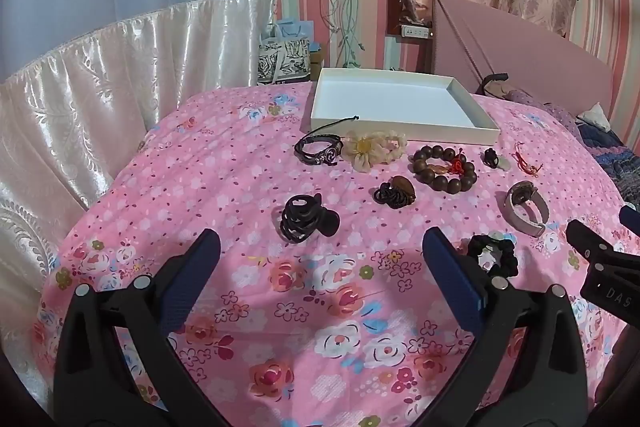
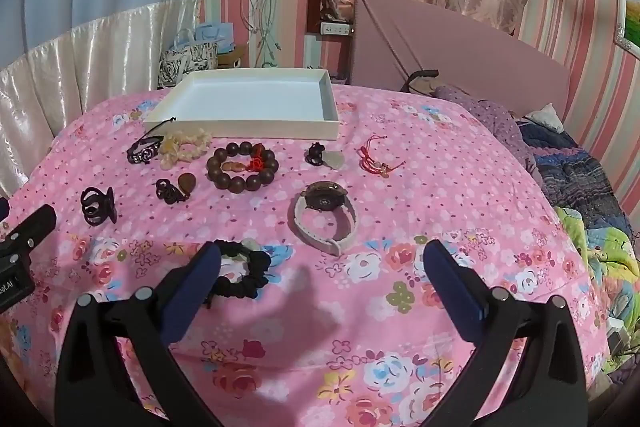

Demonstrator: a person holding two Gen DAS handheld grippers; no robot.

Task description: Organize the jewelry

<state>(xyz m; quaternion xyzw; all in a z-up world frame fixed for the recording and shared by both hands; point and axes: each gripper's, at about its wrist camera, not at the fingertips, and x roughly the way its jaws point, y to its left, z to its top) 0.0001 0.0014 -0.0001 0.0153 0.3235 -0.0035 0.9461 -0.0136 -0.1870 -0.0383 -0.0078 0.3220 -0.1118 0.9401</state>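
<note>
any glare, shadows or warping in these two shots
Left wrist view: heavy fisheye bending at the edges, dark vignette corners, glare on the satin drape, soft shadow on the floral sheet between the open left hand-held gripper fingers. Right wrist view: same warping, shadow below the black scrunchie; white box evenly lit.

Left tool (image 1: 320, 259), right tool (image 2: 320, 267): black frames, navy ribbed pads, silver screws.
</note>
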